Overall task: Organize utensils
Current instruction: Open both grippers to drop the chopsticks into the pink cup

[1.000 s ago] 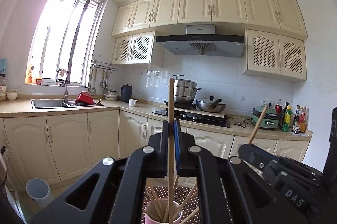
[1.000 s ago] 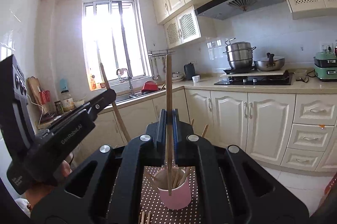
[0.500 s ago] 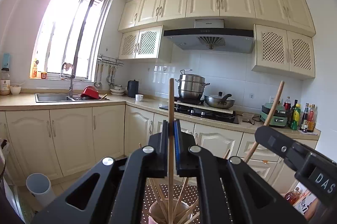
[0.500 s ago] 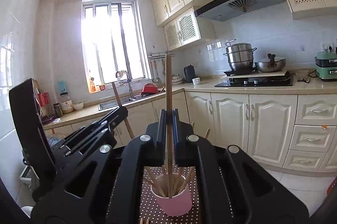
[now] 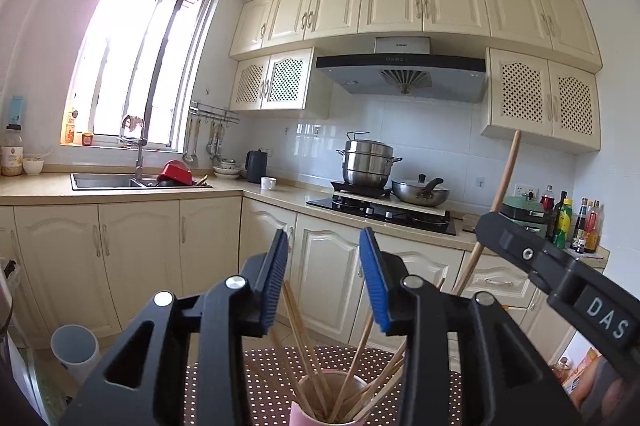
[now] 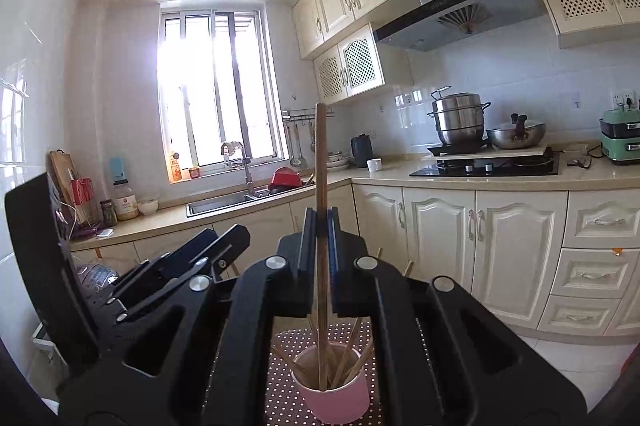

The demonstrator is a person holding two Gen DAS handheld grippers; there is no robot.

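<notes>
A pink cup (image 6: 336, 396) with several wooden chopsticks stands on a brown dotted mat (image 6: 288, 342), low in both views. My left gripper (image 5: 323, 246) hangs just above the cup (image 5: 316, 410). Its jaws are opening, and nothing is between the blue pads (image 5: 274, 286). My right gripper (image 6: 321, 222) is shut on one upright chopstick (image 6: 321, 161), whose lower end reaches into the cup. In the left wrist view the right gripper (image 5: 490, 226) comes in from the right with its chopstick (image 5: 506, 177) slanting up. In the right wrist view the left gripper (image 6: 226, 238) sits at the left.
Cream cabinets and a counter run along the far wall, with a sink (image 5: 106, 181), a stove with steel pots (image 5: 368, 161) and bottles (image 5: 576, 222). A white bin (image 5: 74, 348) stands on the floor at the left.
The left gripper has opened and let go of its chopstick, which now rests in the cup. The right gripper still grips its chopstick above the cup.
</notes>
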